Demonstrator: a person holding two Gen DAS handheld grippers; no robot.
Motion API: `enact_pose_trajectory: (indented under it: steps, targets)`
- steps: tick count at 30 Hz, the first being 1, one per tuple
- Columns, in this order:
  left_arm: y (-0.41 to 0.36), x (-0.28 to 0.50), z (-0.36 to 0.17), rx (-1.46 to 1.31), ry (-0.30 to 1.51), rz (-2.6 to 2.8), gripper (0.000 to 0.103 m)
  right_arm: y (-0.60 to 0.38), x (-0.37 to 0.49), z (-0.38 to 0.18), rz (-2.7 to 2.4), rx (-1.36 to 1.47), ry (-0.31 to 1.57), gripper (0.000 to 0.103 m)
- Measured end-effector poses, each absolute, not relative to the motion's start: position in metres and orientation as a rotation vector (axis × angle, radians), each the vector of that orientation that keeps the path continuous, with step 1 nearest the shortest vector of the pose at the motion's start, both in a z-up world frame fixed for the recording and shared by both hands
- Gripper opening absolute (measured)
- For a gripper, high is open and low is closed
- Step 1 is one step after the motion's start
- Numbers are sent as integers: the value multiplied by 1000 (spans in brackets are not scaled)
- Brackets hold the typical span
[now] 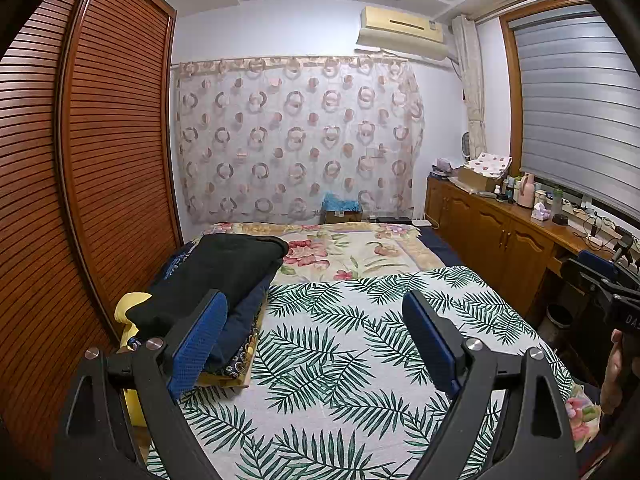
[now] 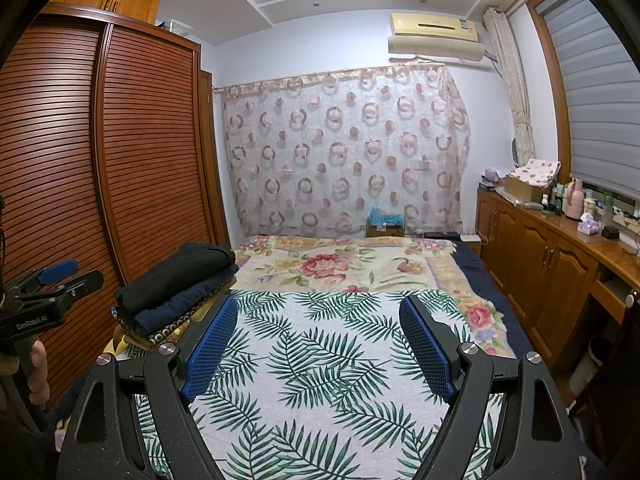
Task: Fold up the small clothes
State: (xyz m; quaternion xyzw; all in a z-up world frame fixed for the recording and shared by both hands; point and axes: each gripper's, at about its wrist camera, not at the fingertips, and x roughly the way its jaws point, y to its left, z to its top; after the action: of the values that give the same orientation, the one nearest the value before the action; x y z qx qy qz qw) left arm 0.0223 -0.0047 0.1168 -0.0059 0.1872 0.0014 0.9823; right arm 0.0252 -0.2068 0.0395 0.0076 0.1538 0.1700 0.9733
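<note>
Black folded garment (image 2: 176, 276) tops clothes stack (image 2: 172, 300) on bed's left; both grippers' jaws wide, holding nothing.

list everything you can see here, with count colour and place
folded clothes: three or so in one stack, black on navy on a patterned piece, left bed edge
palm-leaf cloth: one, white and green, spread on near bed
floral blanket: one, cream and pink, far bed
wardrobe: one, brown slatted, left
curtain: one, sheer with circles, back wall
air conditioner: one, cream, upper right
cabinet: one, wooden, cluttered top, right
left tongs: open, empty, over cloth
right tongs: open, empty, over cloth
</note>
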Motion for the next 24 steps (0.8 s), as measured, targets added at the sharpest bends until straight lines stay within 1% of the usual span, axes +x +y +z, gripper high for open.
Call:
enact_pose_trajectory:
  steps: [24]
  targets:
    - [-5, 22, 117, -11, 377, 2, 90, -210, 25, 39, 345, 15, 311, 85]
